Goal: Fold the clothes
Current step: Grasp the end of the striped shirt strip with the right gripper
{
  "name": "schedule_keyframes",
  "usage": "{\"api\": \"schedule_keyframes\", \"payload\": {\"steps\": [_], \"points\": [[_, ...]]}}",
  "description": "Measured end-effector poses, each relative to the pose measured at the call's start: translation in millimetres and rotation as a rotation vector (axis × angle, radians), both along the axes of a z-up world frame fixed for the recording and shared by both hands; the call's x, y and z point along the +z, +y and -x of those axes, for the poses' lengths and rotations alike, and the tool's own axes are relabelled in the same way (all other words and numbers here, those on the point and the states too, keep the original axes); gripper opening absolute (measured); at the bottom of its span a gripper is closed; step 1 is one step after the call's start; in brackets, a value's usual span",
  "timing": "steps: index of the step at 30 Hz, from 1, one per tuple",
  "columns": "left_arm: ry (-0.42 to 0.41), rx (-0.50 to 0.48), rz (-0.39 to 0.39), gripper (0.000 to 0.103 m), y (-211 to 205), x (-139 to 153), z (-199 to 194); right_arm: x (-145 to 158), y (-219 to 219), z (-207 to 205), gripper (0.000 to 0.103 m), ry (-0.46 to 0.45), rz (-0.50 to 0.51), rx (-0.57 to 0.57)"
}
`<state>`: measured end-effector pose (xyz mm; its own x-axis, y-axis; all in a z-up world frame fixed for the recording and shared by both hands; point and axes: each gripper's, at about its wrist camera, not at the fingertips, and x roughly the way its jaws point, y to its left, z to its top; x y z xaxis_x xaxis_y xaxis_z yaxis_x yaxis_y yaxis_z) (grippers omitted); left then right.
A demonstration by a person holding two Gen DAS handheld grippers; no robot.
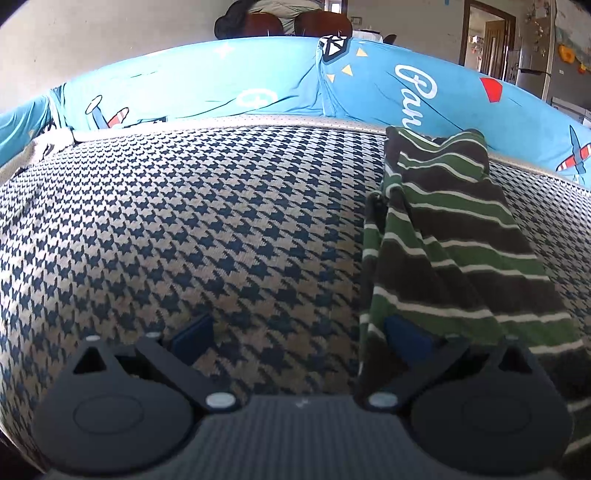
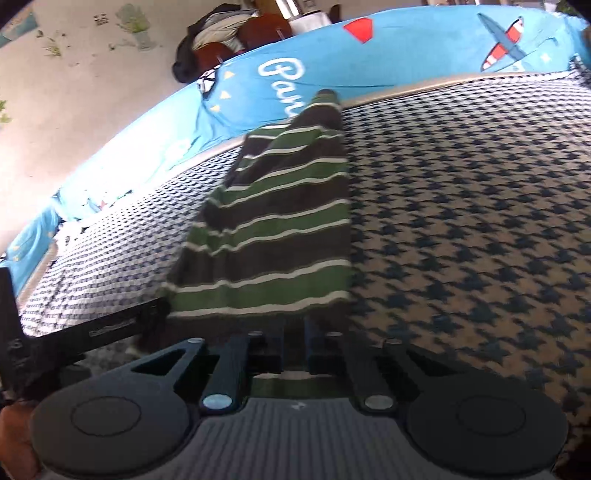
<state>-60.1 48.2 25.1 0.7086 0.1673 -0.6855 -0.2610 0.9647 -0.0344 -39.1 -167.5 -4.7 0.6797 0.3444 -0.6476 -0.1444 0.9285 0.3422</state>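
Observation:
A garment striped green, brown and white (image 2: 280,229) stretches away from me over the houndstooth blanket (image 2: 461,221). My right gripper (image 2: 294,345) is shut on the garment's near hem, with cloth showing between its narrow fingers. In the left wrist view the same garment (image 1: 461,240) lies on the right and drapes against the right finger (image 1: 406,332). My left gripper (image 1: 299,332) stands wide open, with only bare blanket (image 1: 184,221) between its pads. A black bar (image 2: 92,328) at the left edge of the right wrist view looks like part of the left gripper.
A bright blue sheet (image 1: 221,85) printed with planes and white lettering runs along the far edge of the bed. Beyond it stand brown chairs (image 1: 317,24) piled with clothes, a pale wall and a doorway (image 1: 487,40). A hand (image 2: 13,424) shows at the lower left.

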Motion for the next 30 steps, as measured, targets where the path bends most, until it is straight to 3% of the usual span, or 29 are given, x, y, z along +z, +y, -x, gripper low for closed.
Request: {"api": "schedule_keyframes", "payload": {"steps": [6, 8, 11, 20, 23, 26, 30], "points": [[-0.001, 0.012, 0.015, 0.103, 1, 3, 1, 0, -6, 2, 0.001, 0.017, -0.012, -0.016], [-0.016, 0.011, 0.041, 0.103, 1, 7, 3, 3, -7, 3, 0.011, 0.022, -0.036, -0.006], [-0.042, -0.024, 0.028, 0.103, -4, 14, -2, 10, -2, -1, 0.014, 0.007, -0.034, 0.036], [-0.013, -0.058, -0.002, 0.103, -16, 9, -38, 15, 1, -62, 0.015, -0.022, -0.028, 0.065], [0.020, -0.025, -0.002, 0.103, -10, 1, -44, 8, 2, -80, 0.019, 0.017, -0.004, 0.070], [0.020, -0.018, -0.003, 0.103, -7, -1, -44, 3, -4, -90, 0.016, 0.046, -0.001, 0.050], [0.022, -0.012, 0.006, 0.103, -5, -1, -45, 11, 0, -97, 0.015, 0.032, 0.118, 0.077]]}}
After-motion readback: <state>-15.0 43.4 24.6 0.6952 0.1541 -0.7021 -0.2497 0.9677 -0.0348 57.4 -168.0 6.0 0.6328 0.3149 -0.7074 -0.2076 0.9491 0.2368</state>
